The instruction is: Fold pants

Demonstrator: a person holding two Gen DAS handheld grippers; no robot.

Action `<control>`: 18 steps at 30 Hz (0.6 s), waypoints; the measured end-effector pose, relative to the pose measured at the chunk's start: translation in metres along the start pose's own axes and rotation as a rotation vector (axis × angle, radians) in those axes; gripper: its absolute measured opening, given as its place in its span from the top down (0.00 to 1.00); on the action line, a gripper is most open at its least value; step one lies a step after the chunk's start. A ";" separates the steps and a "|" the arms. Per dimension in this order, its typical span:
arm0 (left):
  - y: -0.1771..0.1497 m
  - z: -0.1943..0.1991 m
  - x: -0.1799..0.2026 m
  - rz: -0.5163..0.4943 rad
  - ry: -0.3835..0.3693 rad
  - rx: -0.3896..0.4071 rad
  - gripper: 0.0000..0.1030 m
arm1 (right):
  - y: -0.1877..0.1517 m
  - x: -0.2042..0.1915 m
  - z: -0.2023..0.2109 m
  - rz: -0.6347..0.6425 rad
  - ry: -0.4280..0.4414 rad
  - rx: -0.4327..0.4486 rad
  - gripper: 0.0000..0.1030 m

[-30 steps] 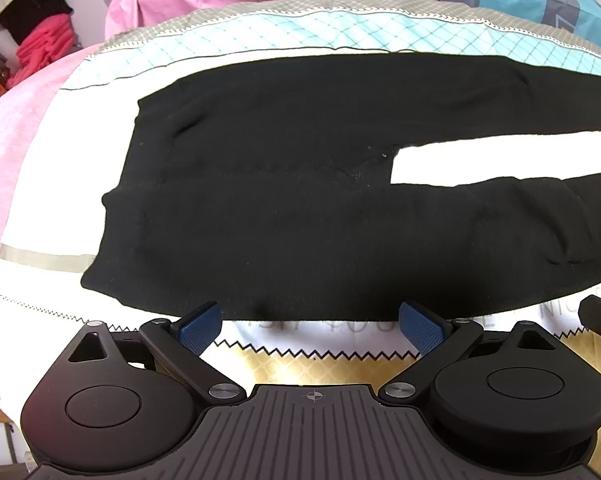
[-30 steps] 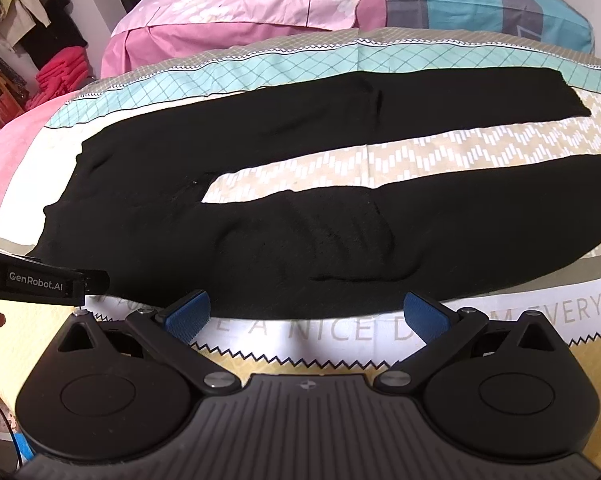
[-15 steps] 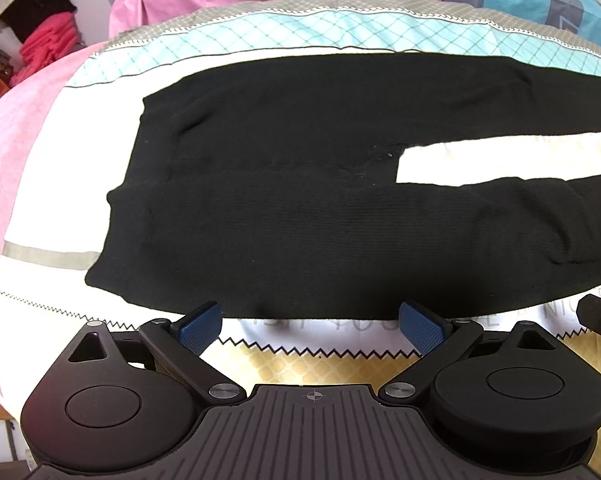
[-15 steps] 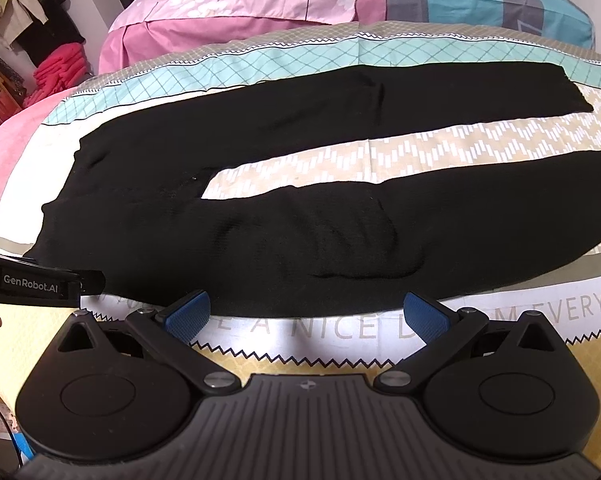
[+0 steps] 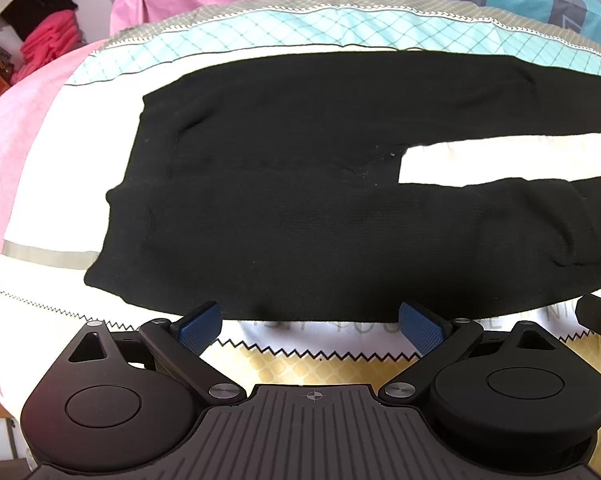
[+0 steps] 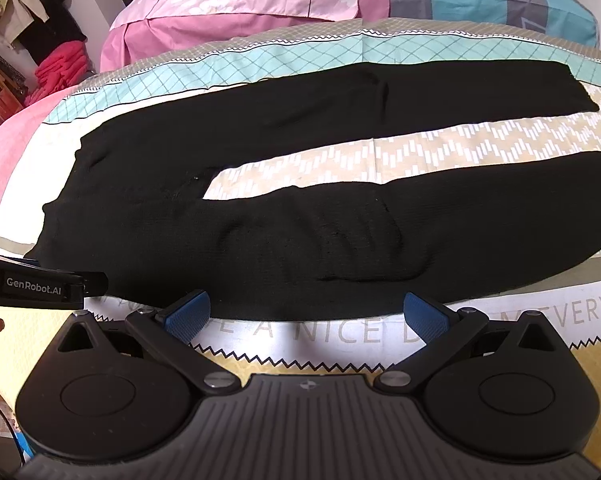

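Where print reads: "GenRobot.AI" on left gripper point(image 6: 40, 286); "NICE" on sheet point(image 6: 340, 330).
Pants point(image 6: 300, 208): flat, just beyond both tongs.
Left gripper point(image 5: 310, 326), right gripper point(image 6: 306, 316): fingers apart, empty.

1. The pants point(image 5: 308, 208) are black cloth, matt, with a fine ribbed knit.
2. The bedsheet point(image 6: 480, 144) is smooth printed cloth, not shiny.
3. The pink cover point(image 5: 32, 168) looks like soft, slightly fuzzy cloth.
4. The left gripper point(image 5: 312, 326) has matt black plastic arms, a ribbed grey body, blue pads point(image 5: 198, 326) with a rough cross-hatched texture, and shiny metal pivot screws.
5. The right gripper point(image 6: 306, 314) shows the same plastic, textured blue pads point(image 6: 426, 316) and metal screws.
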State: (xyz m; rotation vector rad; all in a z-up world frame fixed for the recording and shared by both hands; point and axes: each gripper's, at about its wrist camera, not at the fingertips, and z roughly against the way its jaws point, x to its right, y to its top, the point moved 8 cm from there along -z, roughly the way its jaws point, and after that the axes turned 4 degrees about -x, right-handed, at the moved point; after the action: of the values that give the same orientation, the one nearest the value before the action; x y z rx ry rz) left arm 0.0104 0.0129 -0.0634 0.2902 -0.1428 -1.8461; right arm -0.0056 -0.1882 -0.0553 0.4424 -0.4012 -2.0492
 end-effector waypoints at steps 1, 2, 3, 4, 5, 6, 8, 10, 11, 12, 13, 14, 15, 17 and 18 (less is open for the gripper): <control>0.000 0.000 0.000 0.001 0.001 0.000 0.00 | 0.000 0.000 0.000 0.000 0.000 0.000 0.00; 0.000 0.000 0.000 0.000 0.000 0.000 0.00 | 0.000 0.000 0.000 0.000 0.000 0.000 0.00; 0.000 0.000 0.000 0.000 0.000 0.000 0.00 | 0.000 0.000 0.000 0.000 0.000 0.000 0.00; 0.000 0.000 0.000 0.000 0.000 0.000 0.00 | 0.000 0.000 0.000 -0.001 0.000 0.000 0.00; 0.000 0.000 0.000 0.000 0.000 0.000 0.00 | 0.000 0.000 0.000 -0.001 0.000 0.000 0.00; 0.000 0.000 0.000 -0.001 0.000 0.000 0.00 | 0.000 0.000 0.000 -0.001 0.000 0.000 0.00; 0.000 0.000 0.000 -0.001 0.001 0.000 0.00 | 0.000 0.001 -0.001 -0.003 0.000 -0.001 0.00; 0.001 -0.001 0.001 -0.003 0.001 -0.001 0.00 | 0.000 0.002 -0.001 -0.005 0.001 -0.002 0.00; 0.001 -0.002 0.002 -0.004 0.002 -0.002 0.00 | 0.000 0.002 -0.001 -0.005 0.001 -0.002 0.00; 0.001 -0.002 0.002 -0.004 0.002 -0.003 0.00 | 0.000 0.002 -0.001 -0.006 0.001 -0.003 0.00; 0.002 -0.002 0.002 -0.004 0.002 -0.004 0.00 | 0.000 0.002 -0.001 -0.005 0.000 -0.003 0.00; 0.002 -0.003 0.003 -0.004 0.003 -0.005 0.00 | 0.000 0.002 -0.001 -0.005 0.000 -0.002 0.00; 0.002 -0.003 0.003 -0.004 0.003 -0.005 0.00 | 0.000 0.002 -0.001 -0.006 0.001 -0.002 0.00; 0.002 -0.003 0.003 -0.004 0.002 -0.005 0.00 | 0.000 0.004 -0.003 -0.009 0.001 -0.003 0.00; 0.002 -0.003 0.003 -0.005 0.002 -0.004 0.00 | 0.000 0.005 -0.003 -0.011 0.001 -0.003 0.00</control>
State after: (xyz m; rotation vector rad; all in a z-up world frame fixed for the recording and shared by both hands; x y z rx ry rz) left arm 0.0119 0.0099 -0.0662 0.2899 -0.1364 -1.8504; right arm -0.0061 -0.1926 -0.0584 0.4442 -0.3957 -2.0595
